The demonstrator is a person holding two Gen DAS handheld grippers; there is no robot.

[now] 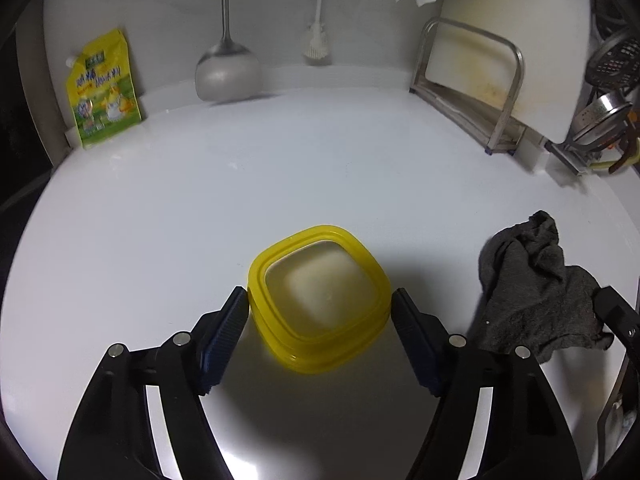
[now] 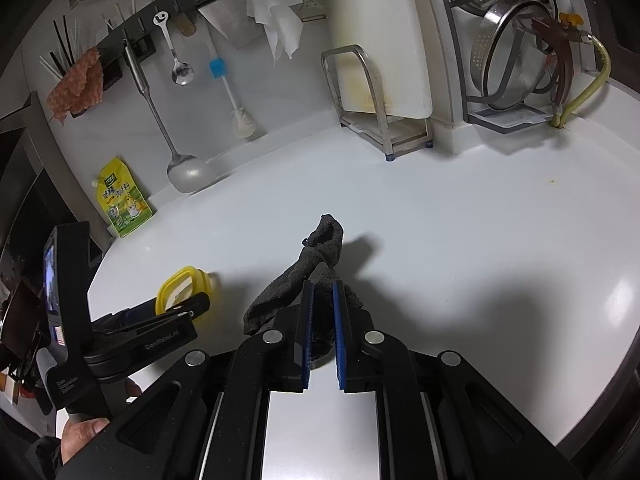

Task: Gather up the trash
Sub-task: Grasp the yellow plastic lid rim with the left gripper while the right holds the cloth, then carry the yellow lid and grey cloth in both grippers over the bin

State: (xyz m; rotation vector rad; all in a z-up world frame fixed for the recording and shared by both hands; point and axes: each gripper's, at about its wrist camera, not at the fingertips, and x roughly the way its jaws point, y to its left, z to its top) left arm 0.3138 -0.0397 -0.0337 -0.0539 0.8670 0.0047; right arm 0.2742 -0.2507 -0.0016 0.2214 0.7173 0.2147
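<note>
We are working on the yellow tub (image 1: 319,298), which is sitting on the white counter (image 1: 280,168) between the 2 spread pads of our left gripper (image 1: 320,306). The left pad (image 1: 226,330) is touching or nearly touching the rim; the right pad is just beside it, so nothing is clamped yet. To grip well, we are judging that the pads should meet opposite flat sides below the rim, squarely, since the tub looks slick and may skid or twist. Our right gripper (image 2: 322,334) is pinching the dark grey rag (image 2: 308,280), its jaws nearly together on the cloth. The rag is lying near the tub, so we are keeping it clear of the left arm.
</note>
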